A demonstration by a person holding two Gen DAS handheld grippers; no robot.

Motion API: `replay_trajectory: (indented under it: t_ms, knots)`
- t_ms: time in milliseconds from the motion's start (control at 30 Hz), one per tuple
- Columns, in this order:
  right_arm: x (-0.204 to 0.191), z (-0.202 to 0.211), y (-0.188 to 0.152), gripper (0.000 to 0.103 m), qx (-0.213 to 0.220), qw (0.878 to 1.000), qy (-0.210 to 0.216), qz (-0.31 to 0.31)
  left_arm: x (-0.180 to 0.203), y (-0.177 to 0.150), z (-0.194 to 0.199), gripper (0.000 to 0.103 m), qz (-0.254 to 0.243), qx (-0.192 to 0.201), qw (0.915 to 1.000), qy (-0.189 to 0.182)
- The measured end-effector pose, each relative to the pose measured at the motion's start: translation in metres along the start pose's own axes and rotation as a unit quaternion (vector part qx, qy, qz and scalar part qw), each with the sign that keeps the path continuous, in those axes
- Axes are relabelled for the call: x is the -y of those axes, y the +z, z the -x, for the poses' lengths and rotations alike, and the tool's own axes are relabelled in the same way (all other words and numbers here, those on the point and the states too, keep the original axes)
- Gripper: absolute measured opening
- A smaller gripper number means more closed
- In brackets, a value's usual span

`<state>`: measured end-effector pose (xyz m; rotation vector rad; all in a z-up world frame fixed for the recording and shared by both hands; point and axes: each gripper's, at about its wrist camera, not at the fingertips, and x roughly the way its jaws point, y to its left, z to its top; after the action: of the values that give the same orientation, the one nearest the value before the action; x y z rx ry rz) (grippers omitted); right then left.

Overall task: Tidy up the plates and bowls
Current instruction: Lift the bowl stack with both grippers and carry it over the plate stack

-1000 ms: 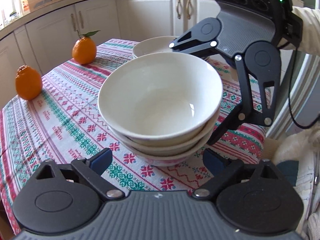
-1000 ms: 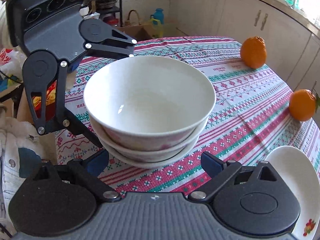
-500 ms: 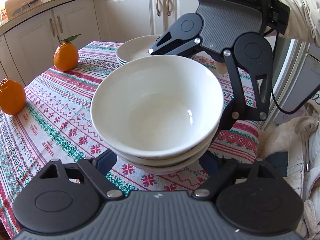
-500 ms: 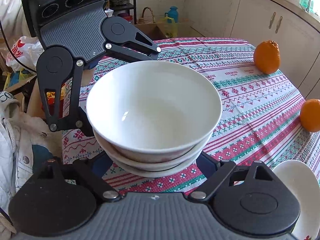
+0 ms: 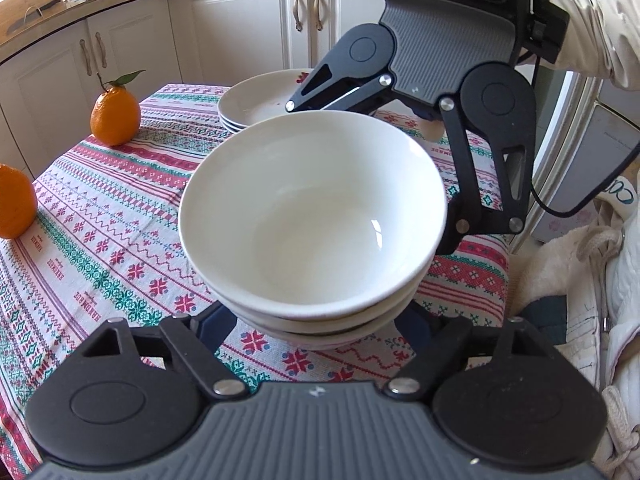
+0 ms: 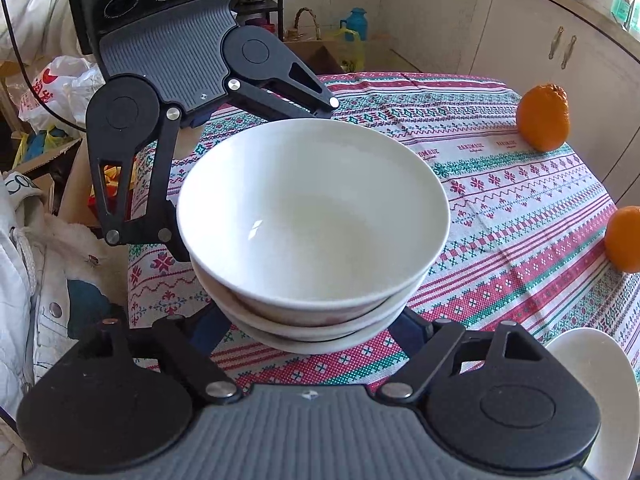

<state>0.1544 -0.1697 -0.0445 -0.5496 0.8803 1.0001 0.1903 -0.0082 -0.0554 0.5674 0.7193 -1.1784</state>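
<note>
on the tablecloth (image 6: 520,216), bands of small print read "handmade".

Glossy white glazed bowls (image 5: 312,216), matt woven patterned tablecloth (image 5: 100,248), ribbed matt black plastic gripper bodies.

The stacked bowls (image 5: 316,216) are plain glossy white, and the plates (image 5: 256,100) behind are white with a small red motif. Two oranges (image 5: 115,116) are bright orange, one with a green leaf, on a tablecloth (image 5: 100,248) banded in red, green and white cross-stitch patterns.
</note>
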Motion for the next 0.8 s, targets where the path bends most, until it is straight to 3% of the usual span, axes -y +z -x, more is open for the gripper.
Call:
replay_trajectory:
  t_ms: [467,800]
  knots:
    - [0.006,0.007,-0.001,0.087,0.002,1.0,0.013,-0.011,0.001,0.011,0.002,0.084,0.014,-0.003,0.9999,-0.001]
    - [0.036,0.056,-0.019,0.087,0.024,0.999,-0.008,-0.02,0.002,0.066,-0.005,0.084,-0.008,0.019,0.9998,0.003]
